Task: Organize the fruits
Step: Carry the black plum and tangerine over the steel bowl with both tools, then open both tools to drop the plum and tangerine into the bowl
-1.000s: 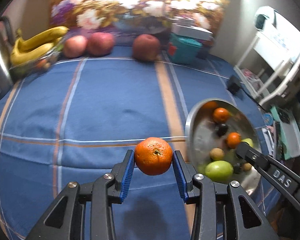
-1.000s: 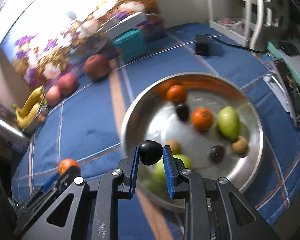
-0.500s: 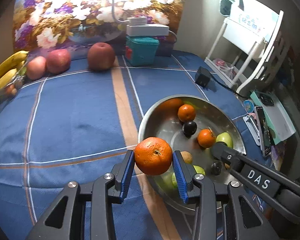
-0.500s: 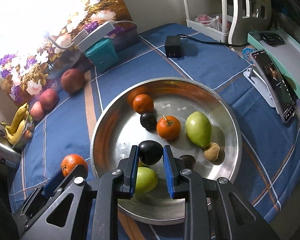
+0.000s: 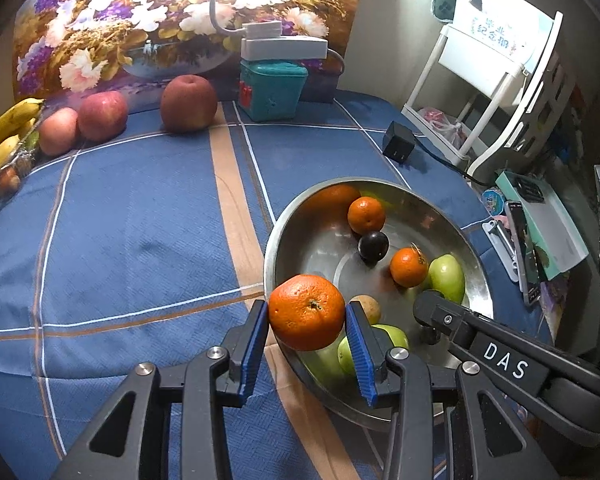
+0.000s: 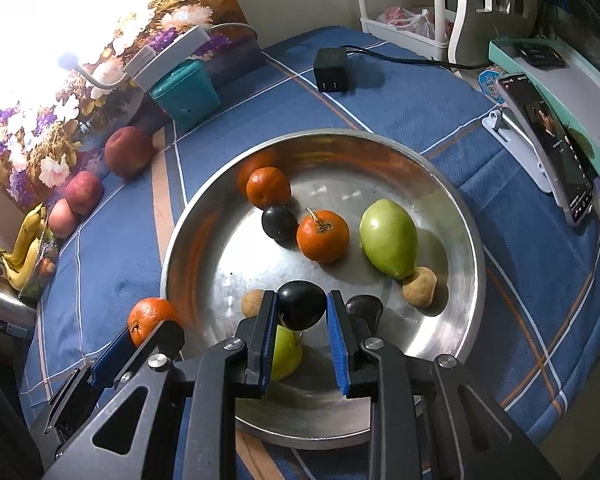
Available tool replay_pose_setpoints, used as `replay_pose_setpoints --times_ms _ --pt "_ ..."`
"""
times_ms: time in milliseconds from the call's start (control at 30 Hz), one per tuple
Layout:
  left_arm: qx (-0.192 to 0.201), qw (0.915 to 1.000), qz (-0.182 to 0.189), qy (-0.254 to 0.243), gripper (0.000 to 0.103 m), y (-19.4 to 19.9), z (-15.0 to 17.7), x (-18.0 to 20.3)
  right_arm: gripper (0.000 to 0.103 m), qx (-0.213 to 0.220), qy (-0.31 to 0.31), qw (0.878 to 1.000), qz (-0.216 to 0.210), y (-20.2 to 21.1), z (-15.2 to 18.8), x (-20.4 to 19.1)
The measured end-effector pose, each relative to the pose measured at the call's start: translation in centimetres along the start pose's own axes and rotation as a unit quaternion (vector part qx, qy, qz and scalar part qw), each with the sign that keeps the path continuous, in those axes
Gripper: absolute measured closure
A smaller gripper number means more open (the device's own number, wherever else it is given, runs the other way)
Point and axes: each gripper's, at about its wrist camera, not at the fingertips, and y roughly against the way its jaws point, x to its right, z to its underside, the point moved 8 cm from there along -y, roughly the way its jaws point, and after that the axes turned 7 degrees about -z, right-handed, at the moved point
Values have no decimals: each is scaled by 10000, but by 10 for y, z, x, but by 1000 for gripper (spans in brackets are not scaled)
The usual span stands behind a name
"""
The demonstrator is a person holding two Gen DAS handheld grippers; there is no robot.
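Observation:
My left gripper (image 5: 306,314) is shut on an orange (image 5: 306,312) and holds it over the near left rim of the steel bowl (image 5: 272,240); it also shows in the right wrist view (image 6: 152,318). My right gripper (image 6: 302,310) is shut on a dark plum (image 6: 301,305) above the near part of the bowl (image 6: 452,184). The bowl holds two small oranges (image 6: 322,236), a dark plum (image 6: 279,222), a green mango (image 6: 388,238), two small brown fruits (image 6: 420,286), a dark fruit (image 6: 364,306) and a green fruit (image 6: 286,350).
Three apples (image 5: 188,104) and bananas (image 5: 4,136) lie along the back left of the blue cloth. A teal box (image 5: 272,88) stands by the flower picture. A black charger (image 5: 398,146) with cable, a phone on a stand (image 6: 548,148) and a white rack (image 5: 496,80) are at right.
Both grippers have moved forward over the bowl with their fruits still held. The bowl looks nearer and larger in both views.

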Motion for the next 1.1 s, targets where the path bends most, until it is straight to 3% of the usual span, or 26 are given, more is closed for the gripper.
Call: replay_pose_setpoints --times_ms 367,633,767,933,1000,1100 --pt "22 10000 27 45 51 4 -2 -1 77 28 -93 9999 66 1 -1 5" --pt "-39 9996 -154 240 42 5 -1 -17 77 31 0 10000 47 2 0 0" --pt "-79 9985 -384 376 41 6 0 -34 77 -7 110 9999 43 0 2 -5" --pt "-163 9946 -787 661 27 6 4 -62 77 -47 301 9995 69 -1 5 -13" --pt "-186 9928 -911 759 21 6 5 -73 75 -86 415 9990 108 -3 7 -17" --pt "-250 9884 -1169 940 11 6 8 -90 59 -117 610 9978 232 -5 8 -23"
